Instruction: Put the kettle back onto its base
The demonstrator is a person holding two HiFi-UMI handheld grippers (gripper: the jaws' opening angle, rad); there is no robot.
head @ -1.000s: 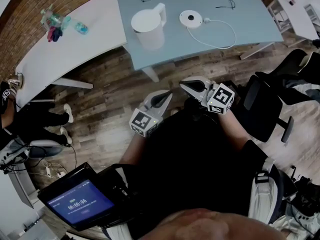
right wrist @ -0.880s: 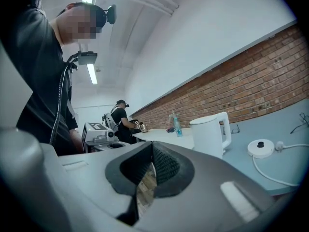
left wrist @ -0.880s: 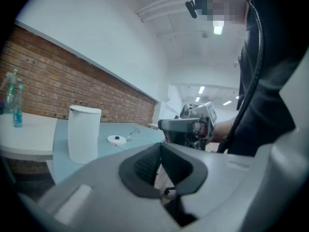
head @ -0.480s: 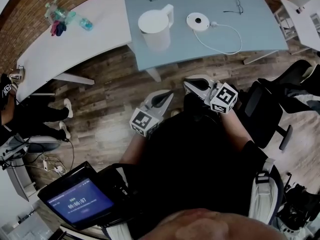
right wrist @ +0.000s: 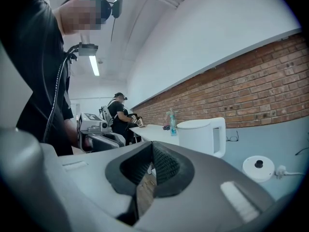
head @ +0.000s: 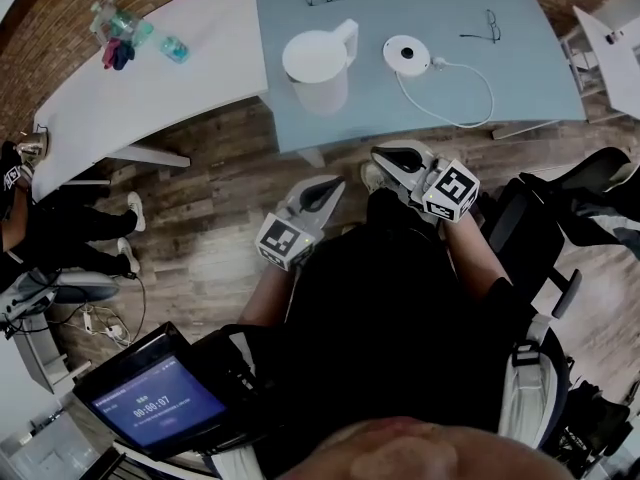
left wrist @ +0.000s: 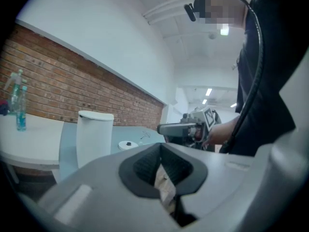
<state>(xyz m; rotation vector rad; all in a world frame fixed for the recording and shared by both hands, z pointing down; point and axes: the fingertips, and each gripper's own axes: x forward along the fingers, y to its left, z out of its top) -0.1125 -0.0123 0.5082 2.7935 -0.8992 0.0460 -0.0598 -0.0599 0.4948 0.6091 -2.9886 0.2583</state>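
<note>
While left tool (head: pixel 328 190), right tool (head: pixel 385 156) hover closed, empty, kettle (head: pixel 318 68) stands near table (head: pixel 420 8) edge.

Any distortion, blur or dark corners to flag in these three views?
Head view: strong fisheye, the pale blue table bows at its edge; evenly lit. Left gripper view: black vignetted corners, white plastic kettle sharp. Right gripper view: same vignette, ceiling strip light blown out.

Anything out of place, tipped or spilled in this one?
Only the kettle: it stands upright on the blue table, apart from its base, which sits bare beside it. Nothing looks spilled, tipped or damaged.
</note>
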